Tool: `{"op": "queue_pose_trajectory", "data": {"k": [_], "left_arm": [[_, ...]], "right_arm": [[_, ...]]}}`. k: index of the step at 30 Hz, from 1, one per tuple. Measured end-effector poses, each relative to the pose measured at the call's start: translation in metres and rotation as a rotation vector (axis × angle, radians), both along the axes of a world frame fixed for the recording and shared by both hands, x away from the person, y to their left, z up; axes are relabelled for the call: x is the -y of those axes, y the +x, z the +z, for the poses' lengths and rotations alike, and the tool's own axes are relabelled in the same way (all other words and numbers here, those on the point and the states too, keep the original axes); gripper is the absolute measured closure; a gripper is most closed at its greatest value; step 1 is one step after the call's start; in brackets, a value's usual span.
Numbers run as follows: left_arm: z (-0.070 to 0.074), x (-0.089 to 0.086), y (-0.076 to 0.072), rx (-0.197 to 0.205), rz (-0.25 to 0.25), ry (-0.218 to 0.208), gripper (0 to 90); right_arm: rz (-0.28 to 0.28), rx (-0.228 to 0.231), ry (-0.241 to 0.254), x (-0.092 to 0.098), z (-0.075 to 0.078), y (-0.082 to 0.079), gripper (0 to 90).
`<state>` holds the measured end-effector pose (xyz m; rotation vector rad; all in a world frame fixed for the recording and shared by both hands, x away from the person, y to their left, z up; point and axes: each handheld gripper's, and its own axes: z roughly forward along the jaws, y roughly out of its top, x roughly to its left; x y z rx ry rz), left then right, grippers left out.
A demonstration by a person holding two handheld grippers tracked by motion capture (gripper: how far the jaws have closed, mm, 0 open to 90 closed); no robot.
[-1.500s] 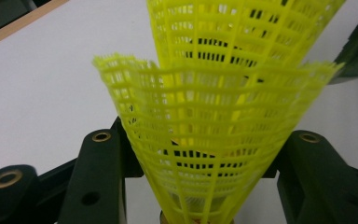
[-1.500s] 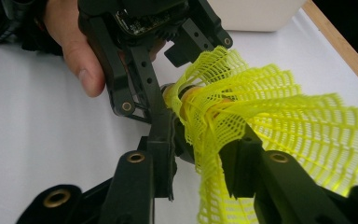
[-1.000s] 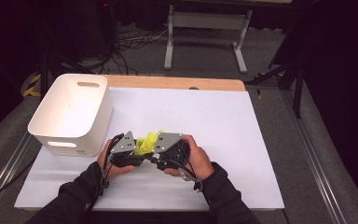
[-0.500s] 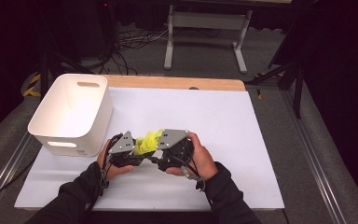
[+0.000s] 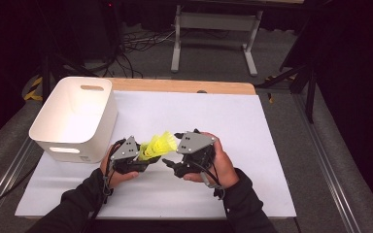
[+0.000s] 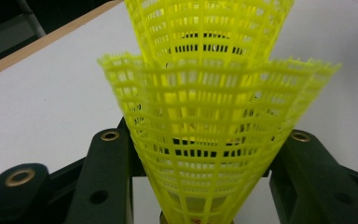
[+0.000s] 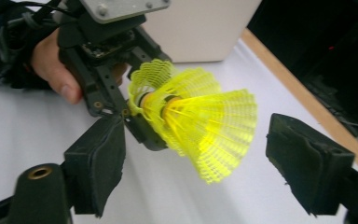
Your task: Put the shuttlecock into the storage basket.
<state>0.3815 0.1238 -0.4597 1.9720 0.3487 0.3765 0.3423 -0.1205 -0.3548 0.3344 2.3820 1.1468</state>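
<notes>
left claw (image 5: 148,156) grips two stacked yellow shuttlecocks (image 5: 158,144); right claw (image 5: 171,164) jaws have just been opening, now wide, empty. stacking done; white bin (image 5: 73,119) drop remains, likely.

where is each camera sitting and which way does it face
High view: fixed above the person's side, looking forward and down at the table; both forearms, the left gripper and right gripper show.
Left gripper view: rides the left gripper, looking along its fingers, which clamp the nested yellow shuttlecocks.
Right gripper view: rides the right gripper, facing the left hand and white bin; its fingers have just been opening, off the shuttlecocks.
Shared: all three see the shuttlecocks.
</notes>
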Motion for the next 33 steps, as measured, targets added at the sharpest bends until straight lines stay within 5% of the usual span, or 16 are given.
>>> {"op": "queue_pose_trajectory", "data": {"k": [13, 20, 24, 33], "left_arm": [[0.002, -0.003, -0.002, 0.003, 0.004, -0.016, 55.3], [0.004, -0.006, -0.003, 0.018, 0.014, -0.014, 55.1], [0.006, -0.008, -0.004, 0.018, 0.019, -0.026, 55.1], [0.01, -0.014, -0.006, 0.033, 0.031, -0.033, 55.1]], "right_arm": [[-0.12, 0.077, 0.071, 0.041, -0.015, -0.002, 16.6], [-0.175, 0.072, 0.1, 0.067, -0.037, -0.004, 16.8], [-0.197, 0.075, 0.072, 0.072, -0.05, -0.004, 16.9], [-0.21, 0.081, 0.097, 0.082, -0.058, -0.008, 16.7]]}}
